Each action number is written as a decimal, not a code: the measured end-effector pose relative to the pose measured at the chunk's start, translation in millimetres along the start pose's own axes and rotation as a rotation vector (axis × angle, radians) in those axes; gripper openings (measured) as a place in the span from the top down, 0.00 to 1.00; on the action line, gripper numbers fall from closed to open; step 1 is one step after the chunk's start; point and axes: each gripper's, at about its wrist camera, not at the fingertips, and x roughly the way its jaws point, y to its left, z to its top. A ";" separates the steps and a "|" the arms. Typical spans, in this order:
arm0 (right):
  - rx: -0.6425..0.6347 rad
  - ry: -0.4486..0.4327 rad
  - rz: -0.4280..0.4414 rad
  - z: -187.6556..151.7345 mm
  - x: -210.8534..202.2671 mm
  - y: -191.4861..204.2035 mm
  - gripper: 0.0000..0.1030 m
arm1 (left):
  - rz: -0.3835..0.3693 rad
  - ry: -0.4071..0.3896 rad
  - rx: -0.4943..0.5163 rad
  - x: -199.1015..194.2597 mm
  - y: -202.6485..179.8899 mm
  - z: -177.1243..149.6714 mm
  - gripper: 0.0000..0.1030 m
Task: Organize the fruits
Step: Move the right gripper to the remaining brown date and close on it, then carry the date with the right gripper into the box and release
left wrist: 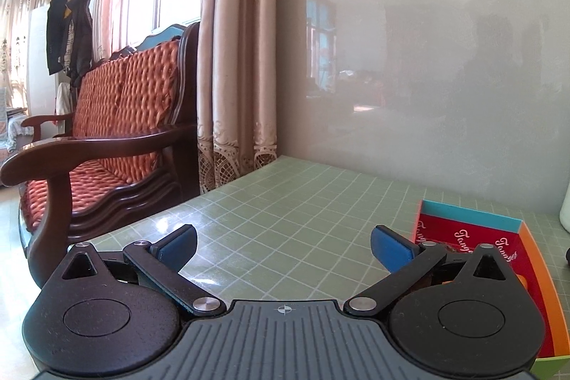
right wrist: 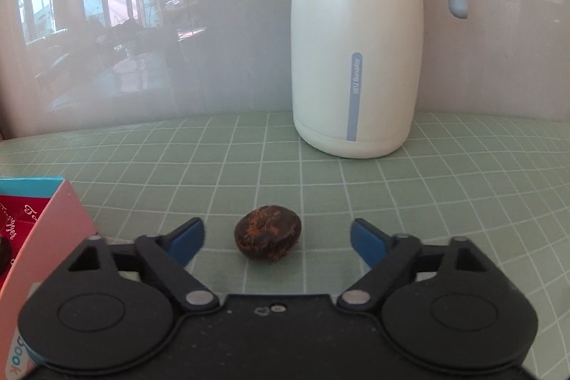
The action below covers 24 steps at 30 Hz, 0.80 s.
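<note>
A small dark brown wrinkled fruit (right wrist: 268, 233) lies on the green grid tablecloth (right wrist: 249, 159), between the two blue-tipped fingers of my right gripper (right wrist: 277, 237), which is open and not touching it. A shallow cardboard box with a red inside, teal and orange walls (left wrist: 473, 219) sits at the right in the left wrist view; its corner also shows at the left of the right wrist view (right wrist: 50, 223). My left gripper (left wrist: 283, 246) is open and empty over the tablecloth, left of the box. Part of the box's inside is hidden behind the gripper.
A tall white thermos jug with a grey-blue handle (right wrist: 356, 41) stands behind the fruit against the glossy grey wall (left wrist: 427, 77). A wooden sofa with orange cushions (left wrist: 107, 138) and curtains (left wrist: 235, 59) stand past the table's left edge.
</note>
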 end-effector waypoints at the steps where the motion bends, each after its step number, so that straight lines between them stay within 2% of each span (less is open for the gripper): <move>1: -0.002 0.008 0.005 -0.1 2.1 -0.2 0.30 | 0.002 0.003 -0.002 0.7 0.7 0.3 0.00; 2: -0.009 0.015 0.009 -0.4 3.2 0.6 0.37 | 0.004 0.007 -0.004 1.5 1.4 0.2 0.00; 3: -0.015 0.016 0.009 -1.5 4.0 1.0 0.50 | 0.005 0.012 -0.007 1.0 1.9 -0.1 0.00; 4: -0.020 0.020 0.012 -1.9 4.8 1.7 0.56 | 0.006 0.016 -0.010 1.8 3.0 -0.1 0.00; 5: -0.023 0.025 0.021 -2.8 5.0 2.2 0.59 | 0.007 0.019 -0.012 1.7 3.6 -0.4 0.00; 9: -0.070 0.016 0.020 -5.5 1.8 10.7 0.59 | 0.013 0.021 -0.020 1.7 3.6 -0.2 0.00; 16: -0.064 -0.013 0.062 -6.4 -11.5 17.9 0.60 | 0.022 0.018 -0.032 0.9 6.4 -0.1 0.00; 24: -0.124 -0.118 0.190 5.9 -58.1 53.2 0.59 | 0.041 0.027 -0.055 0.6 14.6 -0.3 0.00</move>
